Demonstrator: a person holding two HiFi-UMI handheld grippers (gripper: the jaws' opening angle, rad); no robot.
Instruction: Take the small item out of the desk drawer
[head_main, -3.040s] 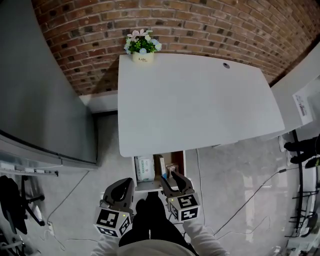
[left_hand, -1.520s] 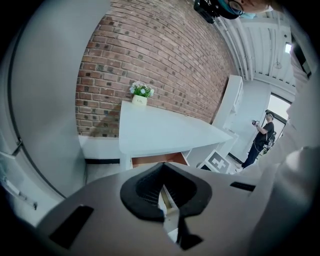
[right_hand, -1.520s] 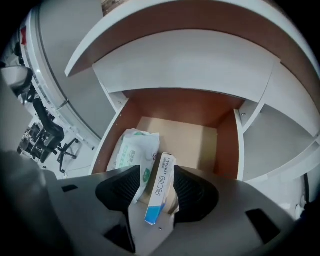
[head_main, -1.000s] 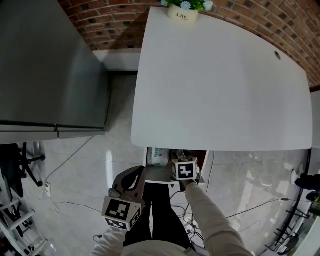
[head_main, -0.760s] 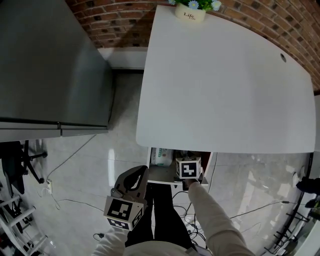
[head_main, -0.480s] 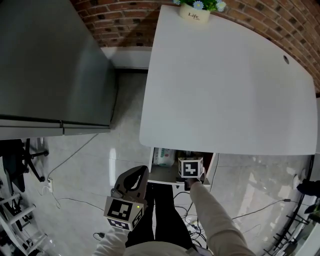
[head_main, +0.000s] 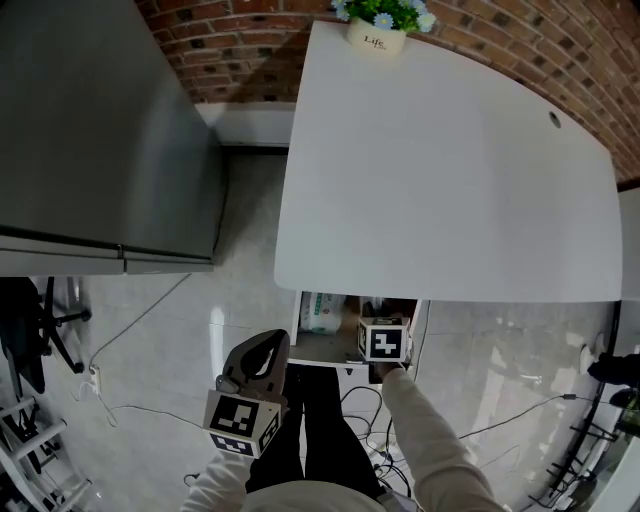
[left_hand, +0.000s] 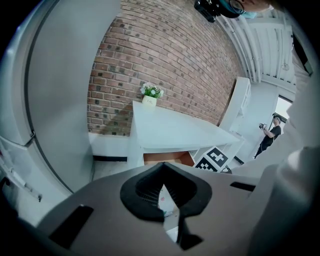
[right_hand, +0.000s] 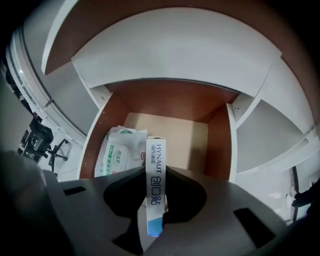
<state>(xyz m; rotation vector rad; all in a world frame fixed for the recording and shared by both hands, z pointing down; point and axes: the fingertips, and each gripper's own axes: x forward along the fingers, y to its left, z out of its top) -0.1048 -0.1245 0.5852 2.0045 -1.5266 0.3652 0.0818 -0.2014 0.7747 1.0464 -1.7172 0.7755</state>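
Observation:
The desk drawer (head_main: 322, 349) stands pulled out under the white desk (head_main: 440, 170). My right gripper (head_main: 381, 328) reaches down into the drawer; its marker cube covers the jaws in the head view. In the right gripper view a slim white box with a blue end (right_hand: 155, 182) stands on edge between the jaws of the right gripper (right_hand: 155, 172), which are closing with the pads touching both its sides. A pack of wipes (right_hand: 120, 155) lies at the drawer's left. My left gripper (head_main: 262, 352) hangs shut and empty in front of the drawer, by the person's legs.
A grey cabinet (head_main: 90, 130) stands to the desk's left. A flower pot (head_main: 378, 25) sits at the desk's far edge against the brick wall. Cables (head_main: 130, 410) trail over the tiled floor. A person (left_hand: 270, 137) stands far off to the right.
From in front of the drawer, my right gripper has gone down into it and has stayed there for the last second. The left gripper has barely moved.

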